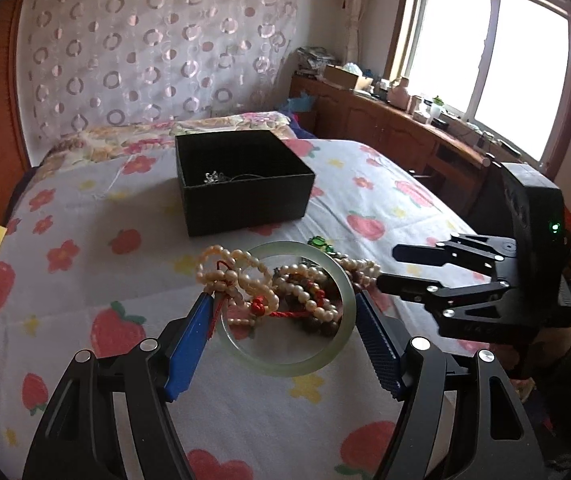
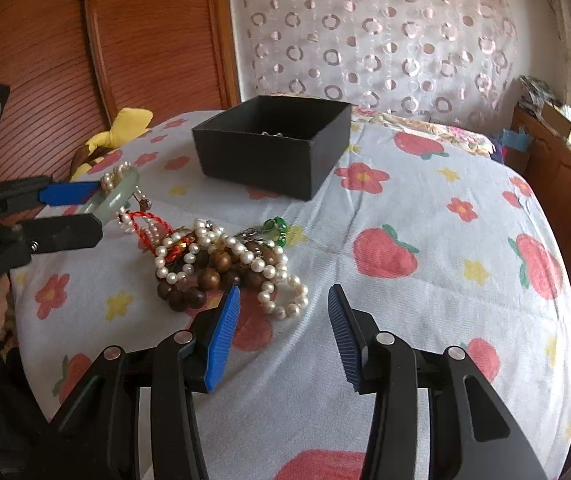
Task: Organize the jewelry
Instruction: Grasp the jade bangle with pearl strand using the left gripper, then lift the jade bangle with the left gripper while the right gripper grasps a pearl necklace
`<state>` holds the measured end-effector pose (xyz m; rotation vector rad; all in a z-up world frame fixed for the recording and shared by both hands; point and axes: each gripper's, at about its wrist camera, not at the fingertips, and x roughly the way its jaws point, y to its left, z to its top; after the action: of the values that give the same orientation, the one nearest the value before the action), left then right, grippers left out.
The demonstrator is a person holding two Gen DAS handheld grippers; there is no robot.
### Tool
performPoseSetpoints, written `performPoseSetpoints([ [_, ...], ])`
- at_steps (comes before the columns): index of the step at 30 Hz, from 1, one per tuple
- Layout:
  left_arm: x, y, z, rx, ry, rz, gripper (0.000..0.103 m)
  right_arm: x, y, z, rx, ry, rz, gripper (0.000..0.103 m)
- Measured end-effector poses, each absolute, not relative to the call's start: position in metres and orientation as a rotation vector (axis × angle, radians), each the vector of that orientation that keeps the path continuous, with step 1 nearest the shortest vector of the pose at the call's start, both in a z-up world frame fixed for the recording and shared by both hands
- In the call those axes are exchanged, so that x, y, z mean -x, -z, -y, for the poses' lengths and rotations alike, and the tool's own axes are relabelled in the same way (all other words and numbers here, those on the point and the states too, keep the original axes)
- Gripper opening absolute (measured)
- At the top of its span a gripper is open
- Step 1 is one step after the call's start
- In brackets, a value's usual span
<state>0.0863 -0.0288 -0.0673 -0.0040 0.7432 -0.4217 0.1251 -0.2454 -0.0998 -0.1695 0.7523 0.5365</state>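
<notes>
My left gripper (image 1: 283,300) is shut on a pale green jade bangle (image 1: 285,368), one blue pad on each side of the ring. In the right wrist view the bangle (image 2: 119,196) hangs off the bed in the left gripper (image 2: 99,210), with a pearl strand (image 2: 125,218) and red cord (image 2: 145,220) trailing from it. On the sheet lies a pile of pearls (image 2: 281,280), brown wooden beads (image 2: 189,292) and a green piece (image 2: 275,228). My right gripper (image 2: 284,294) hovers open just in front of that pile, holding nothing. The open black box (image 1: 245,204) stands behind, with silver jewelry (image 1: 215,177) inside.
The strawberry-print bedsheet (image 2: 425,320) falls away at the near and right edges. A yellow plush (image 2: 125,128) lies at the bed's left by the wooden headboard (image 2: 145,40). A cluttered wooden cabinet (image 1: 405,128) runs under the window on the right.
</notes>
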Motion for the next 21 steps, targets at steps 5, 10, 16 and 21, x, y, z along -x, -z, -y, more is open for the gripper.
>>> performPoseSetpoints([
  [5, -0.078, 0.065, 0.025, 0.012, 0.436, -0.749, 0.069, -0.126, 0.1, 0.247, 0.156, -0.535, -0.756, 0.048],
  [10, -0.071, 0.043, 0.022, -0.007, 0.418, -0.682, 0.069, -0.127, 0.101, 0.248, 0.146, -0.535, -0.757, 0.048],
  [16, -0.07, 0.017, 0.022, -0.022, 0.413, -0.627, 0.068, -0.127, 0.101, 0.248, 0.144, -0.536, -0.757, 0.048],
  [21, -0.071, 0.005, 0.021, -0.023, 0.421, -0.611, 0.069, -0.127, 0.101, 0.248, 0.143, -0.536, -0.755, 0.048],
])
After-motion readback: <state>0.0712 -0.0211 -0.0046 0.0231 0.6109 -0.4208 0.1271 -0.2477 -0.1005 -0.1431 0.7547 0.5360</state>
